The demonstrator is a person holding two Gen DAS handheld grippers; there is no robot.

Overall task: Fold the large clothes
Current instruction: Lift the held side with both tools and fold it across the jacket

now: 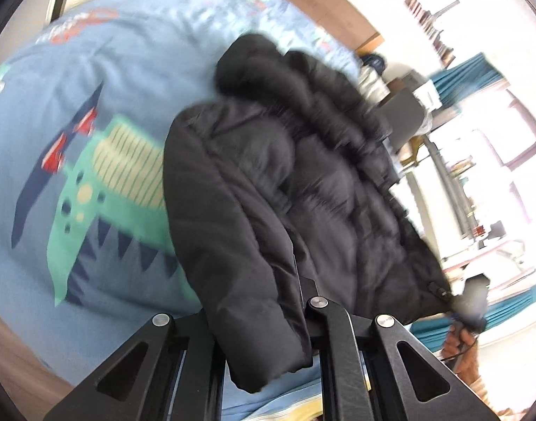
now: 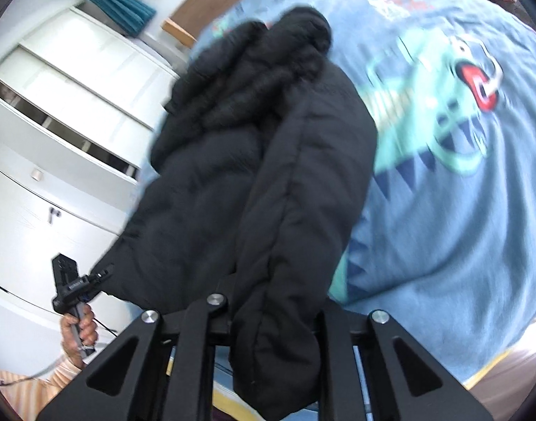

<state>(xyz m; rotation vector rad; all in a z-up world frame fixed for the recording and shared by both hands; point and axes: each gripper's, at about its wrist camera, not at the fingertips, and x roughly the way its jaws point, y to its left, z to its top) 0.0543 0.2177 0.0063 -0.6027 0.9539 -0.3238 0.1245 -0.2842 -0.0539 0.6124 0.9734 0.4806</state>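
Both of your grippers are clamped on the black puffer jacket (image 1: 268, 175): the left gripper (image 1: 303, 301) pinches its near edge at 6 o'clock in its own view, and the right gripper (image 2: 233, 301) does likewise at 6 o'clock in its view, jaws pressed together on fabric. You seem to be early in the fold, though blur hides any creases; the jacket stretches away toward 12 o'clock over the blue dinosaur bedspread (image 1: 75, 122), its sleeves drooping by your fingers, and every fold still looks ahead of you.
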